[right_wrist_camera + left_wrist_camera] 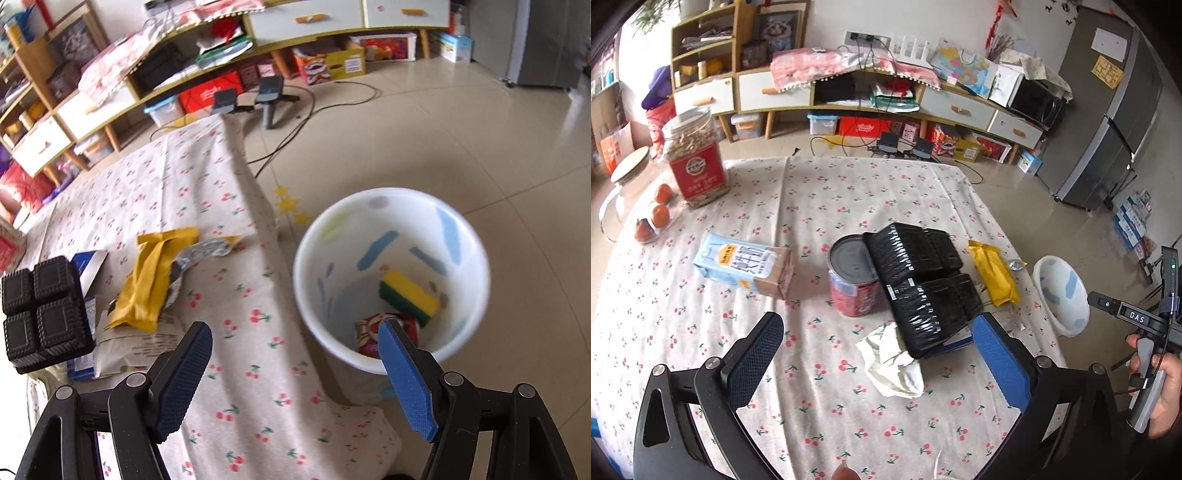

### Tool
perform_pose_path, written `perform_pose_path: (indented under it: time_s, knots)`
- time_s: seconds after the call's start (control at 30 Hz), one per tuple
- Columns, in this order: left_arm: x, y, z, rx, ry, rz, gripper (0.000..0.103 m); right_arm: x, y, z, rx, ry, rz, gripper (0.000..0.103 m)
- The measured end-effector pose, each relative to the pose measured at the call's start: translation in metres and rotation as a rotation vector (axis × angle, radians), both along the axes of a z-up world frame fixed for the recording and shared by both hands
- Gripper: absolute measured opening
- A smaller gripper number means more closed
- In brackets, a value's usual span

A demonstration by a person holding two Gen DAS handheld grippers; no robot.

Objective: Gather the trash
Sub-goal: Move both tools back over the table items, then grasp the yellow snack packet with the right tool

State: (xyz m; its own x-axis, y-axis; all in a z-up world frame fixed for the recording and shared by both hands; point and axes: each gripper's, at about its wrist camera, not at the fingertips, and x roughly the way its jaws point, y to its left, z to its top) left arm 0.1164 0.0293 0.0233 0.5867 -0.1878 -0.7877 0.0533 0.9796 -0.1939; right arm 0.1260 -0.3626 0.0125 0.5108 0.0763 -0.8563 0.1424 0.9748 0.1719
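Left claw: the left gripper (877, 354) hangs over the table with its fingers spread wide and nothing between them.
Right claw: the right gripper (295, 373) is also spread and empty, poised above the table's edge with the white bin (476, 295) just ahead and to its right.
Nearest trash: a crumpled white tissue (892, 363) lies on the cherry-print tablecloth (775, 221) right between the left fingers, just ahead of them.
Other trash: a black plastic tray (923, 291) leans on a red can (851, 275) beyond the tissue; a milk carton (744, 266) lies ahead to the left; a yellow wrapper (993, 273) lies ahead to the right, near the table edge.
Bin contents: a yellow-green sponge (408, 295) and a red printed wrapper (369, 332) already sit at the bottom.
Step in hand: likely picking the tissue with the left claw.
How to do it well: lower straight down, centre the wad, and close low enough to catch its bulk without pinching the cloth.
Risk: the tray overlaps the tissue's far edge, so a forward push may topple it off the can.
Drop: carry it across to the bin, which stands on the floor beside the table.
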Motion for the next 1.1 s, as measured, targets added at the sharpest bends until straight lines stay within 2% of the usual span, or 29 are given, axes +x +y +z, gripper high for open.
perform_pose_path:
  time_s: [0.23,0.4,0.53,0.87,1.1]
  knots:
    - [-0.012,0.066,-0.006,-0.065,0.000,0.147,0.103,0.020,0.050,-0.010,-0.024,0.027,0.073,0.079]
    - [-0.019,0.098,-0.016,-0.089,0.040,0.217,0.103,0.034,0.085,-0.019,-0.036,0.048,0.126,0.079]
    - [-0.025,0.111,-0.026,-0.056,0.085,0.229,0.103,0.043,0.110,-0.026,-0.044,0.063,0.171,0.079]
    - [-0.037,0.129,-0.042,-0.075,0.153,0.221,0.103,0.063,0.143,-0.037,-0.017,0.081,0.197,0.079]
    - [-0.035,0.121,-0.042,-0.083,0.159,0.199,0.103,0.088,0.142,-0.045,-0.068,0.092,0.149,0.079]
